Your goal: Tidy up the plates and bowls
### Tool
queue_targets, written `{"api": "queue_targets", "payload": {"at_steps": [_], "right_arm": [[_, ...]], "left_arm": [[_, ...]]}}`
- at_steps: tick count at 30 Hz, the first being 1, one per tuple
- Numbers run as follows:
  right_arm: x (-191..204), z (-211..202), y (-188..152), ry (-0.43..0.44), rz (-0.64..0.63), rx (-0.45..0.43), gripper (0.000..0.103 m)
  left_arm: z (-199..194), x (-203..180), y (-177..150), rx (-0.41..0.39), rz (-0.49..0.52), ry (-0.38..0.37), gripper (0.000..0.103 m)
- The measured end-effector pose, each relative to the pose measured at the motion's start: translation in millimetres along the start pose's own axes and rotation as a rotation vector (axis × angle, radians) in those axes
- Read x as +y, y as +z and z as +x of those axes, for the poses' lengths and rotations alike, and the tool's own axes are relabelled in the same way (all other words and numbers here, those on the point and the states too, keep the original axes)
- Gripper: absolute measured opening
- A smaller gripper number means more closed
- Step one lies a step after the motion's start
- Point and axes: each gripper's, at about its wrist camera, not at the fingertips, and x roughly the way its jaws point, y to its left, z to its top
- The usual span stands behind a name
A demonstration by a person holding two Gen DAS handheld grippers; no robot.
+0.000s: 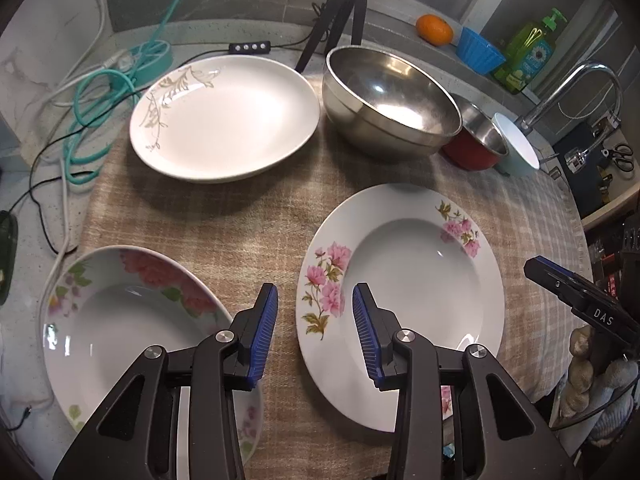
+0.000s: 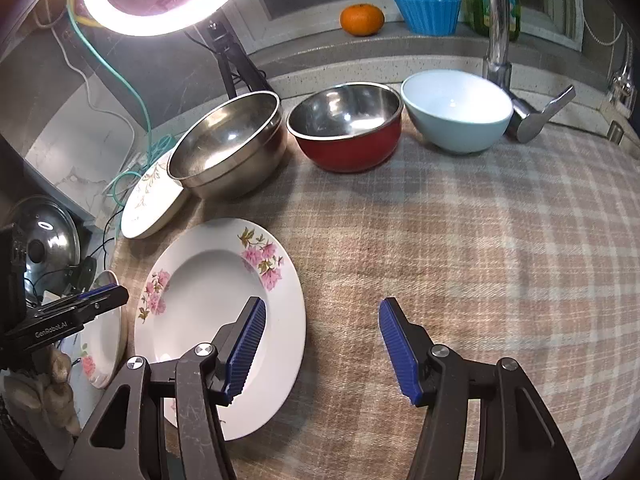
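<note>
3 plates and 3 bowls on the checked tabletop [image 2: 460, 240], left gripper [image 1: 315, 330] and right gripper [image 2: 322, 346] above the pink-flower plate [image 1: 400, 304] — jaws wide open, holding nothing

- Home kitchen for sure: chrome faucet [image 2: 498, 20] curving over the far right of the counter, green dish soap bottle [image 1: 530, 54] by it
- Speckled stone ledge [image 2: 340, 46] at the far wall holds an orange [image 2: 362, 19] and blue cup [image 2: 428, 12]
- Checked cloth [image 2: 480, 240] on the counter, pot lid [image 2: 46, 236] at the left
- Ring light [image 2: 160, 0] on a tripod [image 1: 340, 12]
</note>
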Motion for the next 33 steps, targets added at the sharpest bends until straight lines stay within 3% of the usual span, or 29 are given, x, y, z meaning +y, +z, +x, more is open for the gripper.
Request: {"api": "queue_targets", "payload": {"at_steps": [5,7,13,17,22,33], "right_arm": [[-10.3,14.5,0.6,0.054,0.071,0.052,0.046],[-11.6,18.4,0.0,0.069,0.086,0.069,0.040],[-15.5,27.1,-2.9,0.099,0.107,0.108,0.036],[-17.5,32.0,-3.5,0.116,0.123,0.129,0.035],[-16.5,38.5,-3.4,0.146,0.128,0.161,0.024],[-2.7,51.7,-5.1,0.208,0.125,0.197,0.016]], "left_arm": [[14.9,3.6,1.3,0.045,-0.021,-0.021,0.037],[19.1,4.6,1.5,0.056,-0.031,-0.028,0.031],[25.9,4.0,2.4,0.079,-0.032,-0.038,0.029],[29.0,4.2,1.5,0.089,-0.029,-0.031,0.028],[33.5,3.3,1.6,0.100,-0.033,-0.027,0.026],[34.3,1.9,-0.2,0.097,-0.035,-0.019,0.026]]}}
